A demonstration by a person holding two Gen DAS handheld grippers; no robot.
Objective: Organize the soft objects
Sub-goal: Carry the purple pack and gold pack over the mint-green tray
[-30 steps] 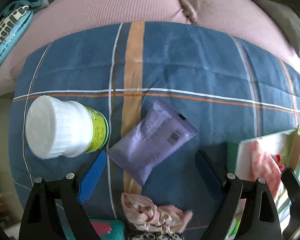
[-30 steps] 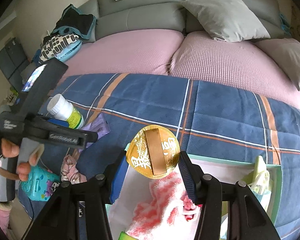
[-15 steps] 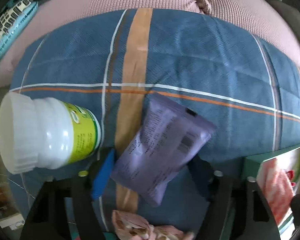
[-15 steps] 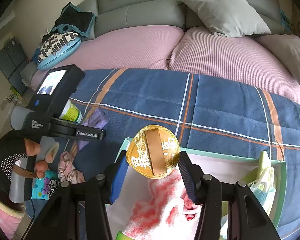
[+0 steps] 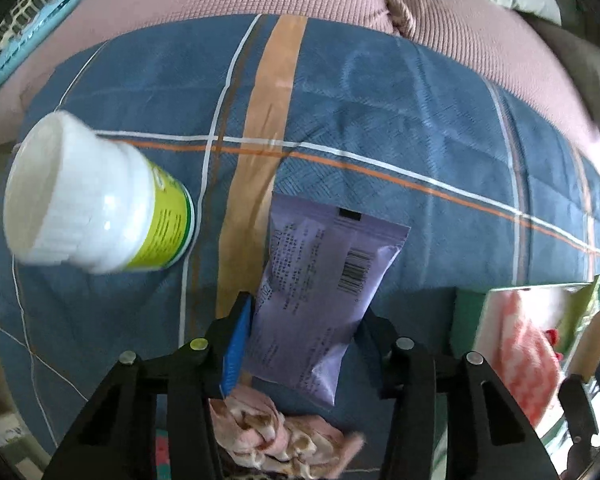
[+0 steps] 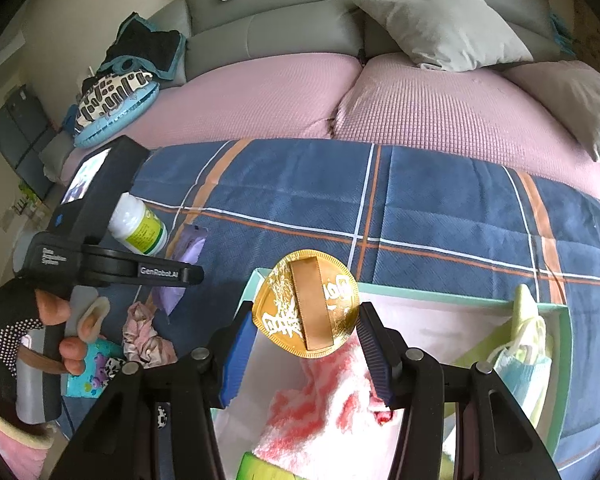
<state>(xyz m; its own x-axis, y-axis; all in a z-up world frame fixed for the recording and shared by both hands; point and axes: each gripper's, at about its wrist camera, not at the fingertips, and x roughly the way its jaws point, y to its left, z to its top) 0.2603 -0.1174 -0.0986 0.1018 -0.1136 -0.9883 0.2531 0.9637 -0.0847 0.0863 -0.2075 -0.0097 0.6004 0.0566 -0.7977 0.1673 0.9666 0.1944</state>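
A purple packet (image 5: pixel 323 276) lies on the blue plaid blanket (image 5: pixel 379 120), with a pink patterned cloth (image 5: pixel 268 436) bunched just below it. My left gripper (image 5: pixel 305 320) points straight down over the packet. Its jaws are closing and both pads touch the packet's long sides. My right gripper (image 6: pixel 304 320) is shut on a round gold disc (image 6: pixel 339 296) with a brown ribbon. It holds the disc over the mint-rimmed box (image 6: pixel 459 294), where a pink and white towel (image 6: pixel 331 400) lies.
A white bottle with a green label (image 5: pixel 96 196) lies left of the packet. A teal cartoon-print item (image 6: pixel 96 368) sits by the person's hand (image 6: pixel 60 320). Face masks (image 6: pixel 519 360) hang at the box's right end. Pink cushions and grey pillows (image 6: pixel 439 20) lie behind.
My left gripper has come down over the purple packet and its jaws have narrowed onto it; the packet has turned slightly. The right gripper and gold disc have not moved.
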